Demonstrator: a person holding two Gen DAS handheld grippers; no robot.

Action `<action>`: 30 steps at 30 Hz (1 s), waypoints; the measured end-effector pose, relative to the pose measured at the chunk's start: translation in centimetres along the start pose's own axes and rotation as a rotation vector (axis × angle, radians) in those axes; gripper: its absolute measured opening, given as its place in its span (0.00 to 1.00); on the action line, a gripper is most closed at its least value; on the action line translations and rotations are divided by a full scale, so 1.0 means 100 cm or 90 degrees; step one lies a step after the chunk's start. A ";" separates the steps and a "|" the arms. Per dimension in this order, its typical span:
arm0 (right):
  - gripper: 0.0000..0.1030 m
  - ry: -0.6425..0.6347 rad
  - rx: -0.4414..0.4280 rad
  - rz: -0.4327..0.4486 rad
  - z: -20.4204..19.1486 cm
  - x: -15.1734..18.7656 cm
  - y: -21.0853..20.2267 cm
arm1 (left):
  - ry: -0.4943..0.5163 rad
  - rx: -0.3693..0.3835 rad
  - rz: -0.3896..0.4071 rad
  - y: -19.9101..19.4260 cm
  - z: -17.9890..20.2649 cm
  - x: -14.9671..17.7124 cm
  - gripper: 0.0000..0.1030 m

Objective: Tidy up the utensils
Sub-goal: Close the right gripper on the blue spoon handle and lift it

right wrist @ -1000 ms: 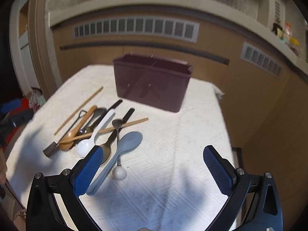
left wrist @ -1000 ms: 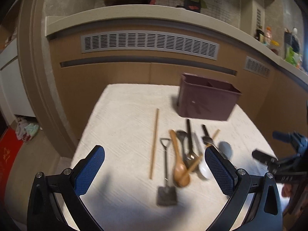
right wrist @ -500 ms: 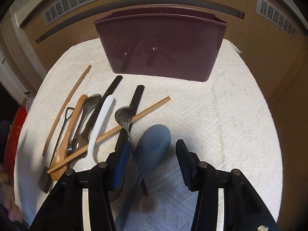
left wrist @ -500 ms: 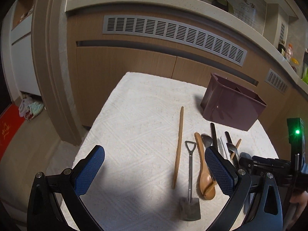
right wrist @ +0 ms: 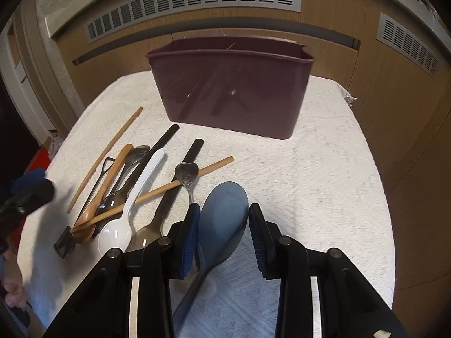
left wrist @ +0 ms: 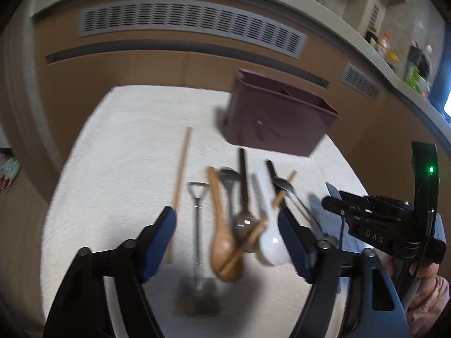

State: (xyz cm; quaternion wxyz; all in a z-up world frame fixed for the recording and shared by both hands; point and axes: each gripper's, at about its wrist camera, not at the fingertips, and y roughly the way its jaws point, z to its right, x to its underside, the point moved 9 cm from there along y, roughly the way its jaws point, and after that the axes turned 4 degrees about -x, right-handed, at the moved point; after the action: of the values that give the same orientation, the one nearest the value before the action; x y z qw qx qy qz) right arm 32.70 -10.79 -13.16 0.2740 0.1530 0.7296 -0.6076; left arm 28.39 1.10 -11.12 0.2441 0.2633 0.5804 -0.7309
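My right gripper [right wrist: 224, 235] straddles the blue spoon [right wrist: 224, 211] on the cloth — jaws parted, not clamped; its long axis runs toward me. Left gripper [left wrist: 227, 242] hovers open.

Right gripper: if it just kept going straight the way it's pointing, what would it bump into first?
The right gripper already straddles the blue plastic rice spoon, so it would likely meet that bowl first. Beyond lies white cloth, then the dark purple plastic utensil holder; depth is uncertain.
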 end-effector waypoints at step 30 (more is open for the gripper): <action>0.49 0.102 0.067 -0.031 0.045 0.023 0.010 | 0.047 0.019 -0.062 0.056 0.035 -0.023 0.10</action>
State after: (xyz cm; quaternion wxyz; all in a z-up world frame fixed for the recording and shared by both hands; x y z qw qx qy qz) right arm 32.32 -15.25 -15.81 0.1914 0.1974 0.7197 -0.6375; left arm 33.50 -3.33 -12.94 0.1825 0.2656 0.5899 -0.7404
